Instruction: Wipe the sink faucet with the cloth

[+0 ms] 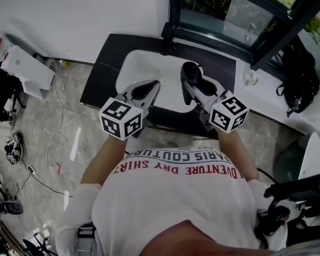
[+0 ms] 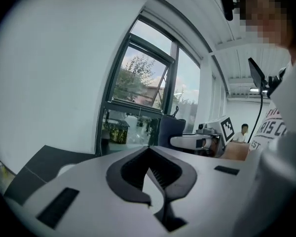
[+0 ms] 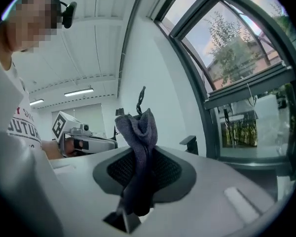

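Right gripper is clenched on the blue-grey cloth. Its own view shows the fabric pinched between the pads and bunched up past the tips, while in the head view the cloth is just a dark lump at the jaw ends. Left gripper has its pads meeting at the tip with nothing between them. The head view only shows it as a pointed closed shape. Only the head view gives me the layout: both tools hang over the white sink basin, which is set in a black counter. What I take for the dark faucet stands ahead of both jaw sets at the basin's far edge, apart from the cloth. I can't pick the faucet out for sure in either gripper view. The left gripper view shows the other tool's marker cube off to its right, plus a seated person far back in the room. The right gripper view shows the left tool's marker cube to its left, ceiling strip lights, and a window with trees to its right. As for writing, the red print on the white T-shirt is upside down in the head view and reads roughly "ARIS COUTUR" over "DVENTURE DRY SHIRT". The gripper views catch only fragments, "RIS CO" and "OUTUR".
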A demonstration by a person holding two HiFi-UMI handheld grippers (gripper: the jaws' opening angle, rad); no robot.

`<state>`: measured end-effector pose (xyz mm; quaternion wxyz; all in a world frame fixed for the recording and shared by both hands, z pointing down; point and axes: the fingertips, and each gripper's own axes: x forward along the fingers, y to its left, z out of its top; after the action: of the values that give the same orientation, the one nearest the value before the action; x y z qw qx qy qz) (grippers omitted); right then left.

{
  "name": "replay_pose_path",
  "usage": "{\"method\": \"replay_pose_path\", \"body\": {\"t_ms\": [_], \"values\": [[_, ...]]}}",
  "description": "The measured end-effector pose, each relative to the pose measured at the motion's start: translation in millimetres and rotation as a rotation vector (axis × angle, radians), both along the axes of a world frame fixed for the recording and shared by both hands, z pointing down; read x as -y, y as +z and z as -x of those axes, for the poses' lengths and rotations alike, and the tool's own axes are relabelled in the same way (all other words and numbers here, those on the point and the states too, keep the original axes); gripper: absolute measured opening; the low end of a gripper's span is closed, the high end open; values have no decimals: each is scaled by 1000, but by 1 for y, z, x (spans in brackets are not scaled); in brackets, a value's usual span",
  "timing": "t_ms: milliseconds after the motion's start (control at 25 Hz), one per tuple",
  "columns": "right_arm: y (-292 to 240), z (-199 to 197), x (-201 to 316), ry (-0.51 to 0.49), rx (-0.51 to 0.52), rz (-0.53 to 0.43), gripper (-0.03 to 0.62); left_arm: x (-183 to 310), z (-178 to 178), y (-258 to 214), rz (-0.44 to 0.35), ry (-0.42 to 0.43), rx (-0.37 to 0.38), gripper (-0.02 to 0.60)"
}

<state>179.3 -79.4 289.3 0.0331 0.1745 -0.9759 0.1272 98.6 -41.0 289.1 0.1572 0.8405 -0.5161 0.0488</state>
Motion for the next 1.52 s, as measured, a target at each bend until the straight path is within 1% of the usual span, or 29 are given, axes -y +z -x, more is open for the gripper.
{"method": "replay_pose_path", "body": {"t_ms": [80, 200, 360, 720, 840, 1000, 1280, 1400, 1520], "values": [[-12, 10, 28, 1, 8, -18, 77, 24, 11, -6, -5, -4, -12, 2], [-16, 26, 52, -10, 17, -11, 77, 47, 25, -3, 15, 1, -15, 2], [-5, 40, 68, 1, 3, 21, 77, 69, 37, 4, 44, 29, -29, 2], [18, 65, 97, 57, -38, 59, 77, 105, 59, 19, 79, 130, -45, 2], [19, 81, 112, 62, -60, 47, 77, 113, 75, 24, 88, 143, -54, 2], [7, 102, 145, 88, -117, -57, 77, 120, 95, 26, 92, 154, -55, 2], [-23, 140, 214, 132, -298, -344, 77, 140, 127, 35, 108, 170, -57, 2], [-21, 154, 243, 165, -372, -426, 77, 149, 134, 41, 119, 181, -69, 2], [-6, 169, 269, 165, -482, -484, 77, 156, 140, 47, 133, 190, -69, 2]]}}
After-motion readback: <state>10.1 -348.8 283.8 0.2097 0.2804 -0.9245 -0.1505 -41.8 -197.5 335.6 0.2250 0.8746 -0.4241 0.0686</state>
